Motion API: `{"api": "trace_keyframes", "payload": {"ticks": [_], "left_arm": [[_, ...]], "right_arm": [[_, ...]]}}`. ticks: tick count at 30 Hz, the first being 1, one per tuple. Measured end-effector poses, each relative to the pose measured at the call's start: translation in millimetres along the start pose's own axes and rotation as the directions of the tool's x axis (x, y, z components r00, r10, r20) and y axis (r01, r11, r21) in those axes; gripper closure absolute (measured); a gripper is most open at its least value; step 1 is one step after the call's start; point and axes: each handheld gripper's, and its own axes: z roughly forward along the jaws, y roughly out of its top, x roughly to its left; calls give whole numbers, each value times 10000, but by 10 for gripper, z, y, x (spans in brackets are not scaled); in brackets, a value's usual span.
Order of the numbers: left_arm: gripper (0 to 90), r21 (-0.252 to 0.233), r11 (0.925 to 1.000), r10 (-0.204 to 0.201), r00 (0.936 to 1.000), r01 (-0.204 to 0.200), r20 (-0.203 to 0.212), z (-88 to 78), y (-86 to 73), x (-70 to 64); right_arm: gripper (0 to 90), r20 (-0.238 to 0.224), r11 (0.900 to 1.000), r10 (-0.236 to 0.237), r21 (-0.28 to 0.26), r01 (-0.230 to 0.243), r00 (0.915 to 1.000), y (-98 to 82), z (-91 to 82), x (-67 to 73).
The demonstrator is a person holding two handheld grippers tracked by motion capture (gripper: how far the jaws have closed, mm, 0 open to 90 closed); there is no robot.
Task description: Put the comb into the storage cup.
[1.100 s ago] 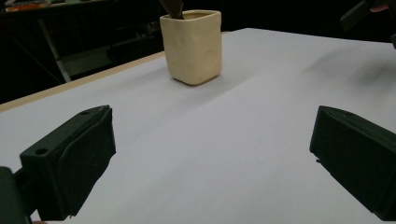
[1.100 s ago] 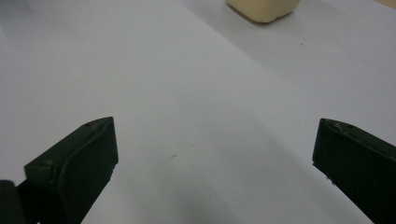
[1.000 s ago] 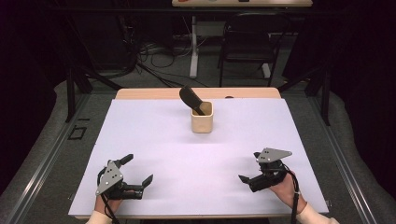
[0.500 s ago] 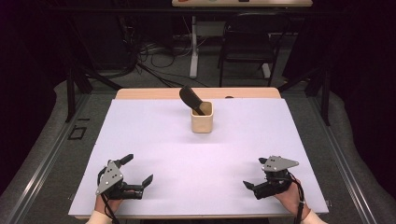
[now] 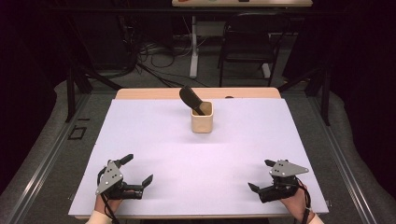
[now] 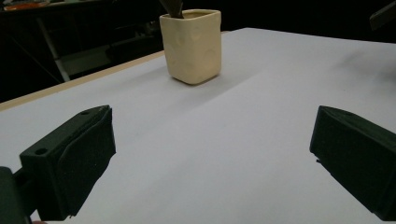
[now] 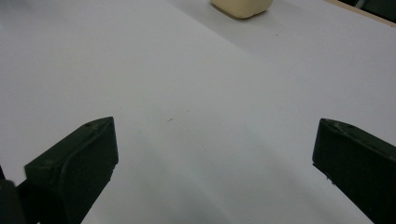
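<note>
Cream-coloured cup (image 5: pixel 202 122) stands upright on the far middle of the white sheet (image 5: pixel 154 135), just short of the bare wooden strip of the table (image 5: pixel 140 93) along the far edge. A dark utensil (image 5: pixel 190 99) sits inside it, its broad end leaning out over the rim toward the far left; what kind of utensil it is cannot be told. In the left gripper view the cup (image 6: pixel 191 45) shows dimpled sides and rounded corners, with the dark tip (image 6: pixel 172 6) rising from its mouth.

Both grippers rest low at the near edge of the sheet, well apart from the cup and from each other. The left gripper (image 5: pixel 138 171) lies by the near-left corner with its jaws spread wide and nothing between them; its own view shows white sheet in the gap. The right gripper (image 5: pixel 261 175) lies by the near-right corner, likewise spread wide and holding nothing, with the cup's base (image 7: pixel 242 8) far ahead at the top of its view.

Between the grippers and the cup the sheet is a broad open stretch. The right gripper sits close to the sheet's right edge.
</note>
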Motion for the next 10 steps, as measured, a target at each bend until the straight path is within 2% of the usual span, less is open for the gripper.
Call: {"api": "trace_keyframes", "payload": {"ticks": [10], "left_arm": [[1,17,10000,44,10000,-44,45,1,-1,2]], "right_arm": [[0,-66,9999,-35,-165,33,10000,-4,-32,2]]}}
